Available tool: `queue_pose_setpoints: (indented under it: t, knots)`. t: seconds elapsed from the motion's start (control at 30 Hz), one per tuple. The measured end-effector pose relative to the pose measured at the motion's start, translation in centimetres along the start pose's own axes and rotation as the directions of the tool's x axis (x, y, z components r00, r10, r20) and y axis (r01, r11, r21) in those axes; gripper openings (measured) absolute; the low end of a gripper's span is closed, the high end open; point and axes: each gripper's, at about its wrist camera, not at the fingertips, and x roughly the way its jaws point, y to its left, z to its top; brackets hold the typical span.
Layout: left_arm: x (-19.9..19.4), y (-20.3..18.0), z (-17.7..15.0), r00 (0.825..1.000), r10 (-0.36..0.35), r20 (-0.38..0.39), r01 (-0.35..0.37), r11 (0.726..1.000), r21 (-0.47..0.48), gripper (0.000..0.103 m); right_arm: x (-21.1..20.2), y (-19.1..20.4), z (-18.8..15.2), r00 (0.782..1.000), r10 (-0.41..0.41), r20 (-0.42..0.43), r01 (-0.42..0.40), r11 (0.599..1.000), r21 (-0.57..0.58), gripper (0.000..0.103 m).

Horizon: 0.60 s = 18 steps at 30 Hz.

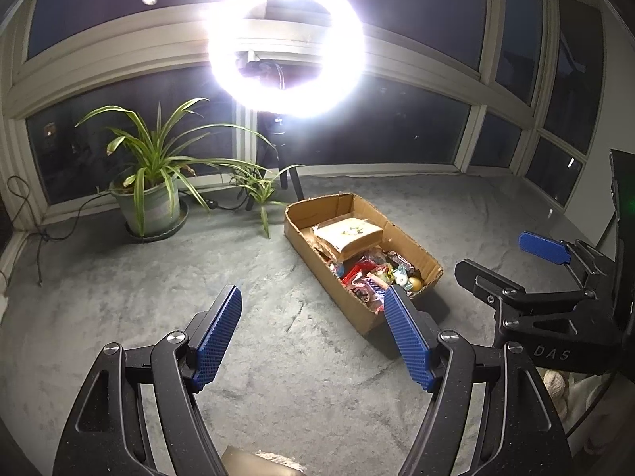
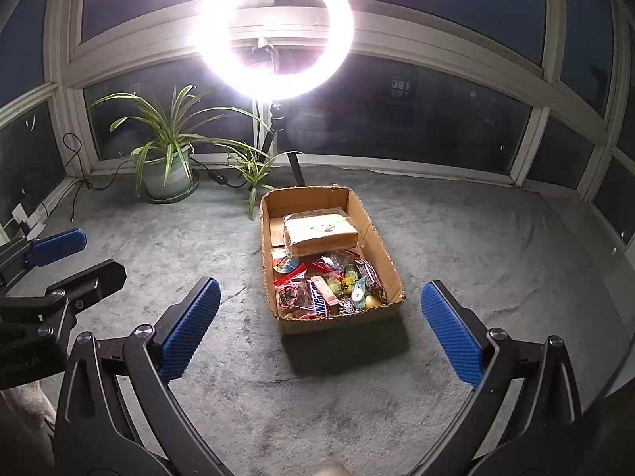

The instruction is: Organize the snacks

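I'm looking across a grey carpet (image 2: 456, 238) that runs to a curved bay of dark windows (image 2: 416, 119) in pale frames, with night behind the glass. A ring light (image 2: 274, 23) on a stand glares at the middle of my view. To its left a potted plant (image 2: 168, 158) sits on a saucer, a black cable (image 1: 24, 214) trailing beside it.

A grey, short-piled carpet (image 2: 357, 396) covers the floor and carries everything here. An open cardboard box (image 2: 391, 261) sits on it near the middle, with snack packets piled in its near end and a flat tan parcel further back. Toward the windows stands a potted plant (image 2: 168, 172) in a pale green pot on a dark saucer, with a smaller plant (image 2: 254, 166) beside it. Black cables (image 2: 75, 186) trail across the carpet by the wall, and a lamp stand's leg (image 2: 297, 170) rests just behind the box.
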Motion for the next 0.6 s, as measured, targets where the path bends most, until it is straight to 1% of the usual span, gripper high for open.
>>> queue_pose_setpoints:
  t: [0.6]
  knots:
    - [-0.19,-0.33,-0.06,1.0,0.005,0.008,-0.005,1.0,0.005,0.074,-0.22,0.19,-0.13,1.0,0.006,-0.007,-0.006,1.0,-0.003,0.103]
